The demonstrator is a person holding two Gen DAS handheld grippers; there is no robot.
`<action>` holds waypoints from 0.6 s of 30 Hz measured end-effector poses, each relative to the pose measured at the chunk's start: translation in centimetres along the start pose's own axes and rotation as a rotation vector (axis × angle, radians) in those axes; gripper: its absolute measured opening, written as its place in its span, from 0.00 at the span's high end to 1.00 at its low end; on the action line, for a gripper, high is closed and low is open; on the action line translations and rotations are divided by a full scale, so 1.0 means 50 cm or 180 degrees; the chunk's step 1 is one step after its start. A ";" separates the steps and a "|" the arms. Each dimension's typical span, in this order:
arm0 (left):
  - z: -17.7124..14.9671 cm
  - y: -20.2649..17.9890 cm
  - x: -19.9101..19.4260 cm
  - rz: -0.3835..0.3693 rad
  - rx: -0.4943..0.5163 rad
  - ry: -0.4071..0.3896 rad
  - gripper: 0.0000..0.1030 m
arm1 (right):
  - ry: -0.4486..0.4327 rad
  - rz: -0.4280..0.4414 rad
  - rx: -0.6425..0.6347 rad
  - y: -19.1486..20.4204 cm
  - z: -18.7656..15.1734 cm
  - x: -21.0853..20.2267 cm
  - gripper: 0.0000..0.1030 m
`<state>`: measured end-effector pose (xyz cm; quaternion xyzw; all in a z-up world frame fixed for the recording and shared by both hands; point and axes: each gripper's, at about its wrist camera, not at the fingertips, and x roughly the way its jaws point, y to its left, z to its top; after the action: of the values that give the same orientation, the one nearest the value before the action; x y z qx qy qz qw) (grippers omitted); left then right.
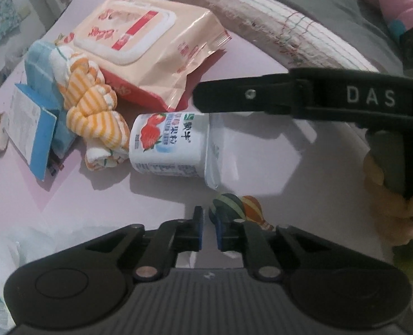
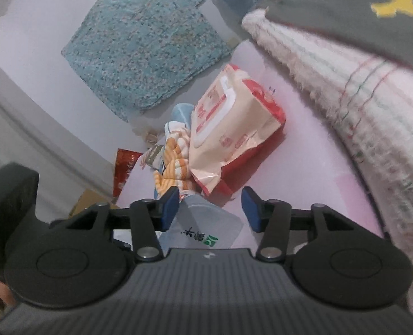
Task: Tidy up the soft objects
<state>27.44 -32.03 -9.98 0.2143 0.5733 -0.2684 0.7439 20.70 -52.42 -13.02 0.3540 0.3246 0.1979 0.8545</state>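
Pink worktop (image 1: 262,145), cluttered at its far end. Left gripper (image 1: 208,233) is closed, nothing visibly between the pads, pointing down just short of the tipped yogurt cup (image 1: 173,145). Right gripper (image 2: 209,209) is part open around that cup's lid end, pads not pressing. Beyond it: striped orange cloth (image 1: 95,117), then wipes pack (image 1: 139,55). Cup walls likely flex, so squeeze lightly at mid-body. Free room near right; rolled towel (image 2: 346,97) hems the right side, worktop edge sits left.
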 end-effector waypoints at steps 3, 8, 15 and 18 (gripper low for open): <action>0.003 0.006 -0.005 -0.0039 -0.0050 -0.0034 0.79 | 0.0066 0.0004 -0.0052 0.013 0.002 0.020 0.50; 0.015 0.004 -0.005 -0.0074 -0.0087 -0.0086 0.72 | 0.0061 -0.0009 -0.0134 0.021 0.003 0.039 0.46; 0.030 0.001 0.001 0.0039 -0.0279 -0.0060 0.88 | 0.0288 -0.0068 -0.0263 0.052 -0.017 0.056 0.42; 0.021 0.017 -0.012 -0.0113 -0.0424 0.0026 0.89 | 0.0373 -0.0043 -0.0050 0.052 -0.022 0.042 0.42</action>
<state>28.68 -31.95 -9.12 0.1551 0.5967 -0.2419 0.7492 21.16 -48.97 -12.58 0.3328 0.3749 0.2150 0.8381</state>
